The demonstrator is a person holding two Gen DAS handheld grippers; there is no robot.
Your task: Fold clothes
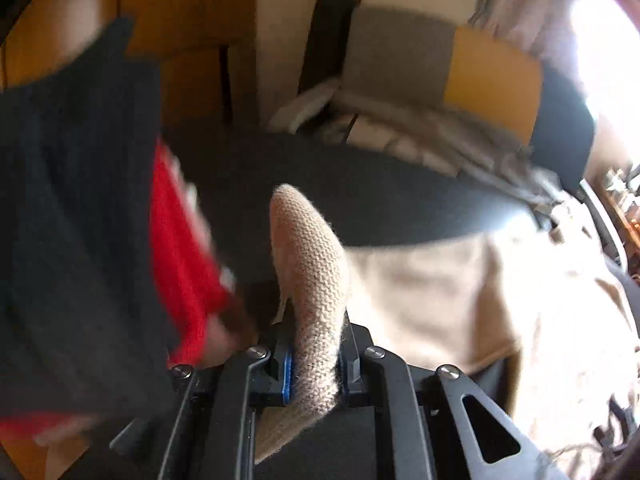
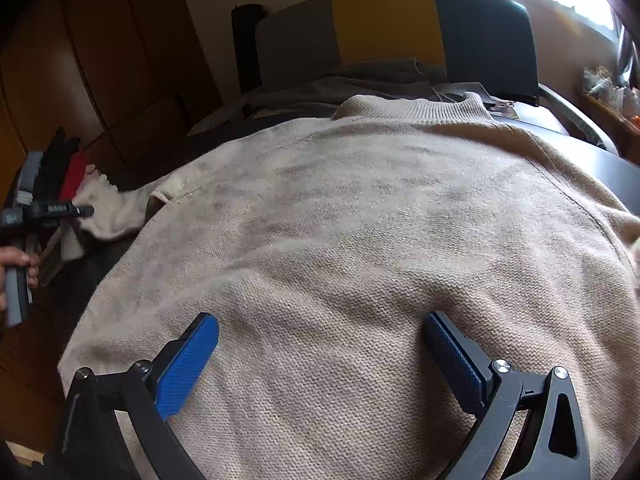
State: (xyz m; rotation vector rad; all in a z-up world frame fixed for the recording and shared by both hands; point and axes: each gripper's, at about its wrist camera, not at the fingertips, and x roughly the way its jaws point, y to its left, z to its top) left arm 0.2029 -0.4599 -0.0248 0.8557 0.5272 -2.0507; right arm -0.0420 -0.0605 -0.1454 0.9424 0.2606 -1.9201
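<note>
left gripper (image 1: pixel 312 372) fingers clamped on beige sweater (image 2: pixel 360 220) sleeve; right gripper (image 2: pixel 320 344) fingers wide apart over it

Left wrist view sits right behind the left tool (image 1: pixel 312 364), looking forward and down along its fingers, so close that the beige sweater (image 1: pixel 432 300) fills the lower frame. Right wrist view rides behind the right tool (image 2: pixel 320 360), angled down over the same sweater (image 2: pixel 360 220) at near range, facing the far end of the dark desk (image 2: pixel 608 160). Both views share the sweater, the desk (image 1: pixel 320 184) and the grey, yellow and dark chair back (image 1: pixel 492 76) (image 2: pixel 384 24) beyond. The right view also catches the left tool (image 2: pixel 76 211) at its left edge.
</note>
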